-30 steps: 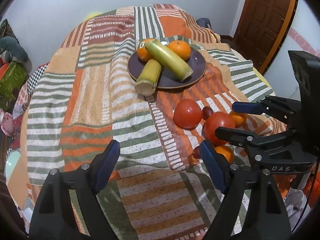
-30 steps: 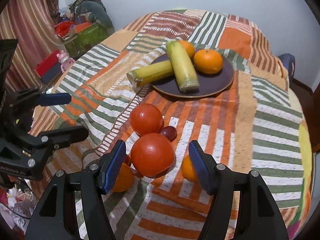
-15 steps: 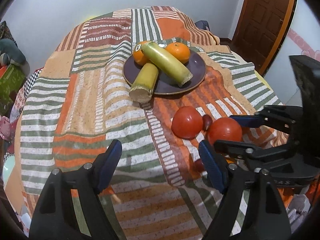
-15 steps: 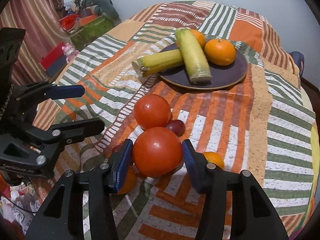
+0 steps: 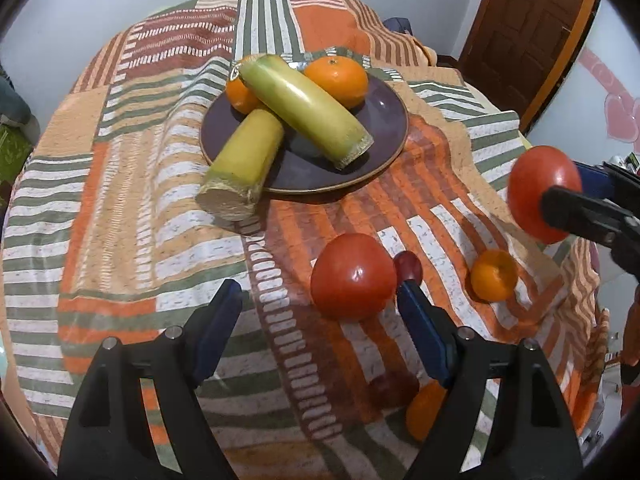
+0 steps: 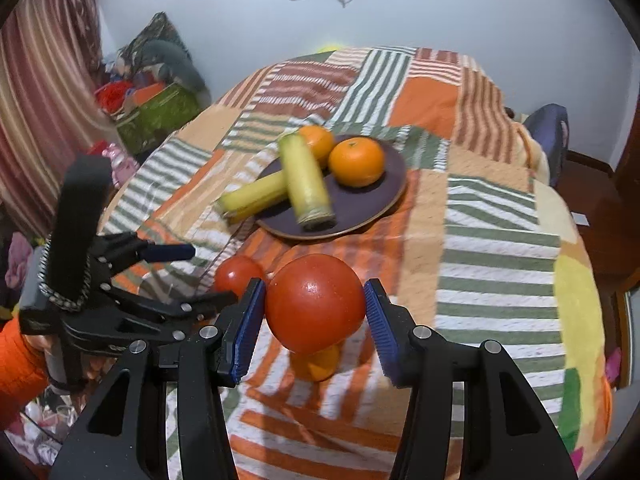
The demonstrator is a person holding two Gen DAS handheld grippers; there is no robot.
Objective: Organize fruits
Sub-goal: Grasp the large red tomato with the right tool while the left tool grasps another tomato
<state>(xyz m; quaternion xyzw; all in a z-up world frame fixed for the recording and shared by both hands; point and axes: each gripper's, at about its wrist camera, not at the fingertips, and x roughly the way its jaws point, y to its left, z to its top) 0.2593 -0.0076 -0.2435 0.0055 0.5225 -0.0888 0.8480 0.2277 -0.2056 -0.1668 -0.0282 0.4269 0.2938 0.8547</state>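
My right gripper (image 6: 314,312) is shut on a large red tomato (image 6: 315,302) and holds it above the striped cloth; the tomato also shows at the right of the left wrist view (image 5: 540,192). A dark purple plate (image 5: 384,120) holds two oranges (image 5: 338,80) and two yellow-green stalks (image 5: 308,108). My left gripper (image 5: 318,328) is open, just in front of a second tomato (image 5: 352,276) lying on the cloth. A small dark red fruit (image 5: 408,266) and a small orange (image 5: 494,274) lie beside it.
The round table is covered by a striped patchwork cloth (image 5: 132,200). Another small orange (image 5: 424,412) and a dark fruit (image 5: 390,386) lie near the front by my left gripper. A wooden door (image 5: 528,28) stands at back right; clutter and a green box (image 6: 156,116) are at left.
My right gripper closed on the large tomato and lifted it off the cloth. My left gripper moved forward toward the second tomato.
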